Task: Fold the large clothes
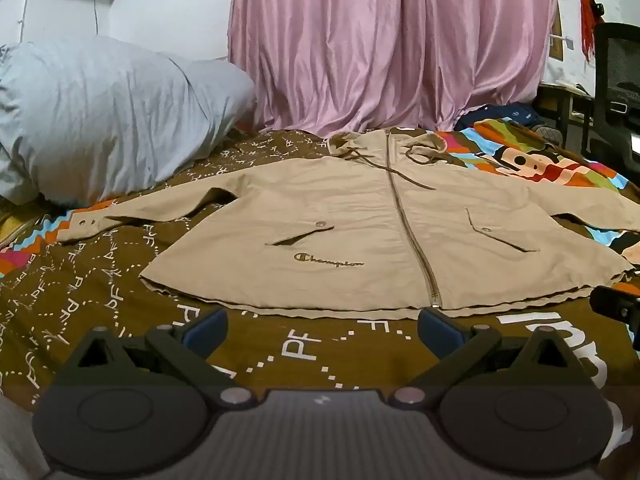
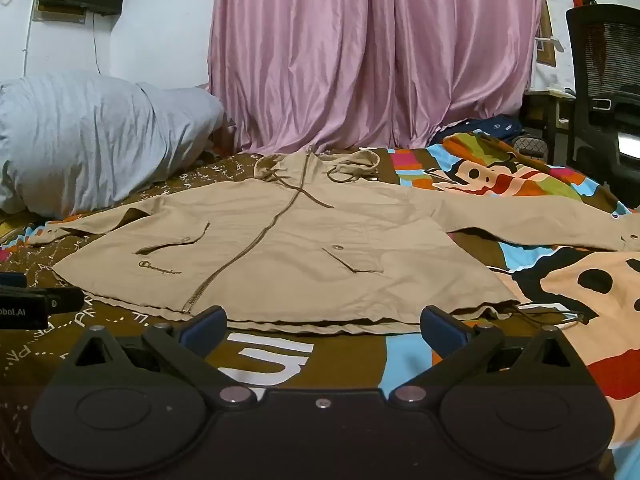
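A tan zip-up hooded jacket lies spread flat on the bed, front up, sleeves stretched out to both sides, hood at the far end. The right wrist view shows the same jacket from further right. My left gripper hovers just short of the jacket's near hem, jaws wide apart with nothing between them. My right gripper stands open in the same way before the hem's right part, also empty. The right gripper's tip shows at the left wrist view's right edge, and the left gripper's body at the other view's left edge.
A brown patterned bedspread with a colourful cartoon print covers the bed. A big grey pillow lies at the far left. Pink curtains hang behind. A black mesh chair stands at the right.
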The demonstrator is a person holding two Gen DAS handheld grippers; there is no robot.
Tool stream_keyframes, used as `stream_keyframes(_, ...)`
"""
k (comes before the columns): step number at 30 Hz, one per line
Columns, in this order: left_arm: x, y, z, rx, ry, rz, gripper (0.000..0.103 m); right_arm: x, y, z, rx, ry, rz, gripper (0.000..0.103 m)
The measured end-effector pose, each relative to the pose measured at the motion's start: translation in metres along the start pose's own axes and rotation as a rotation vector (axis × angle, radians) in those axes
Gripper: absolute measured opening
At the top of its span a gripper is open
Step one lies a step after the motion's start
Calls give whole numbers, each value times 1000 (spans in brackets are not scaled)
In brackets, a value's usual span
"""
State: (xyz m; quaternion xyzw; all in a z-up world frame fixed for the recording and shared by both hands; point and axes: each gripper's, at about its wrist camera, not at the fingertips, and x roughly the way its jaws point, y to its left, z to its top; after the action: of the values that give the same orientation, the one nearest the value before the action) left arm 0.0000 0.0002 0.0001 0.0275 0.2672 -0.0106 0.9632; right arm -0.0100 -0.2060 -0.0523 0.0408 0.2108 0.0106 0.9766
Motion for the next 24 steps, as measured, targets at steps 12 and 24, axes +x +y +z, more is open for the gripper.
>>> stream_keyframes(12, 5, 2, 3, 5, 6, -6, 102, 1, -3, 1, 7, 6, -18, 102)
stream_keyframes(24, 0, 1, 0, 2, 5, -7, 102, 1, -3, -2, 7, 7, -21, 102)
